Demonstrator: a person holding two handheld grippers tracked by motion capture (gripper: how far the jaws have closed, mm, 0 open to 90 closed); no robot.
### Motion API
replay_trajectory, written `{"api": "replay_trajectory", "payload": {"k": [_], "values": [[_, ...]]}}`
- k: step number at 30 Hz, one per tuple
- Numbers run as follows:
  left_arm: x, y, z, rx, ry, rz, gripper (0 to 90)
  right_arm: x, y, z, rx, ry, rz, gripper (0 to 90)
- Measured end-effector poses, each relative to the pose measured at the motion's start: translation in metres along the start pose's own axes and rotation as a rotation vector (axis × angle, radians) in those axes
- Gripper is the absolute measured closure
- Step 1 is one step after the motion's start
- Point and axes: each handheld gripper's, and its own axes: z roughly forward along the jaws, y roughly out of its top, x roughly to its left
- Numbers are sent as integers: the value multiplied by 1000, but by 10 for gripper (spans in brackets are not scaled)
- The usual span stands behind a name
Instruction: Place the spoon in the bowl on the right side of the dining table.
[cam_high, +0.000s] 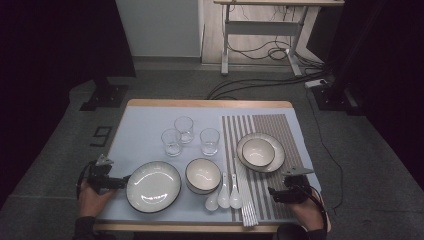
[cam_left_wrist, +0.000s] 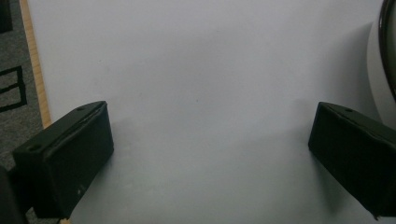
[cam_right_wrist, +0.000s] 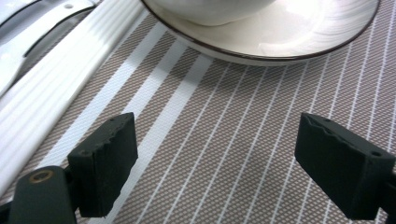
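R gripper (cam_high: 272, 195) w/ jaws open & empty over the striped mat (cam_high: 280, 200), L gripper (cam_high: 125, 179) open beside the big plate (cam_high: 153, 186): I'd approach its rim low, square, then close gently.

In the left gripper view, the dark-rimmed white plate (cam_left_wrist: 388, 51) is cut off by the right edge, so just a curved sliver of its rim shows, and the outer ends of both black jaws run out at the bottom corners. In the right gripper view, the white dark-rimmed plate on the striped brown placemat (cam_right_wrist: 280, 32) is cropped by the top edge, and the white bowl (cam_right_wrist: 210, 11) standing on it shows just its lower wall. The white ceramic spoons (cam_right_wrist: 32, 23) at the upper left are cut off and blurred. In the high view, the person's forearms run off the bottom edge, and the tabletop's (cam_high: 150, 107) near edge lies in shadow.
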Motion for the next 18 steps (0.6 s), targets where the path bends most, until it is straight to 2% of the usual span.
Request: {"api": "replay_trajectory", "payload": {"k": [7, 18], "values": [[0, 0, 0, 0, 0, 0, 0, 9, 4, -5, 7, 5, -18, 141], [0, 0, 0, 0, 0, 0, 0, 26, 13, -4, -3, 62, -63, 173]]}}
